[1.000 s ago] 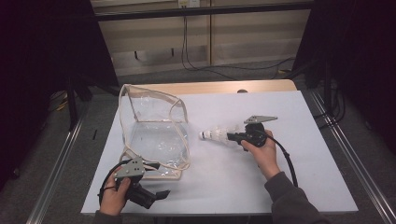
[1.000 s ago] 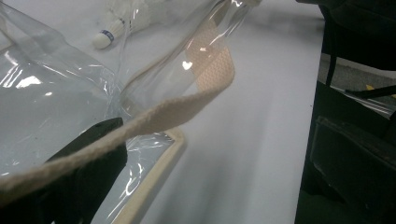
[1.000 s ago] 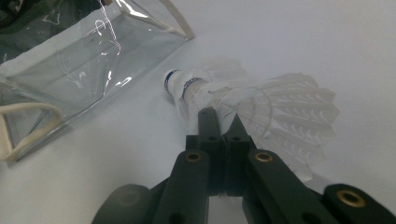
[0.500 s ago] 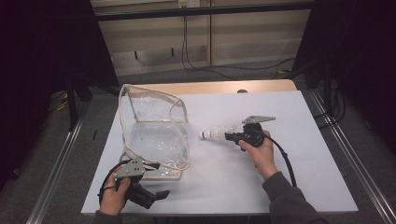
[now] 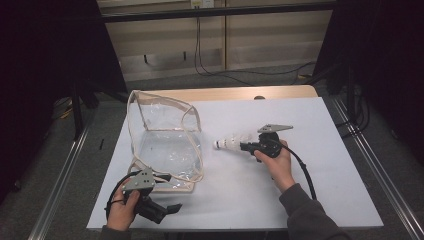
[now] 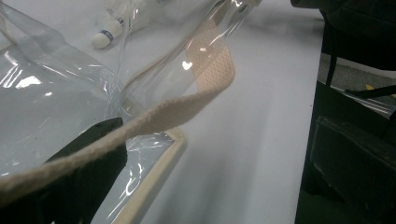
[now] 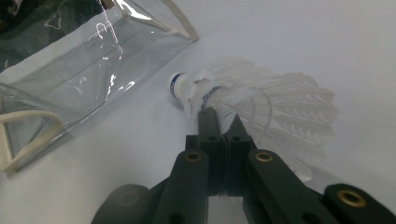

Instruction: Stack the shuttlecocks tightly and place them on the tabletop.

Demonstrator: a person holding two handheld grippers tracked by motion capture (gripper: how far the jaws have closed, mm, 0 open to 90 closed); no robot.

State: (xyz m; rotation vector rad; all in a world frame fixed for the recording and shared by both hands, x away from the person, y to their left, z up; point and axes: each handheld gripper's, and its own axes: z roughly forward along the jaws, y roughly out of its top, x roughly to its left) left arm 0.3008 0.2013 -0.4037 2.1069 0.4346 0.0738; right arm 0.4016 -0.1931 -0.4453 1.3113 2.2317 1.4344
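A clear plastic bag (image 5: 165, 145) with cream trim stands on the white table (image 5: 300, 200), its mouth toward the right. My right gripper (image 5: 245, 146) lies to the right of the bag and points left at it. It is shut on the feathers of a white shuttlecock (image 5: 227, 144), whose blue-banded cork faces the bag (image 7: 93, 70). The right gripper view has the pinch (image 7: 219, 116) just behind the cork of the shuttlecock (image 7: 280, 107). My left gripper (image 5: 172, 206) rests at the table's front left, by the bag's front edge. The bag's cream strap (image 6: 187, 107) runs across one black jaw; a grip is not clear.
The table's front edge runs just below my left hand (image 5: 122, 212), and its right edge drops to dark floor (image 6: 355, 140). Metal rails (image 5: 65, 170) flank both sides of the table. A cable (image 5: 305, 172) trails from the right gripper along the forearm.
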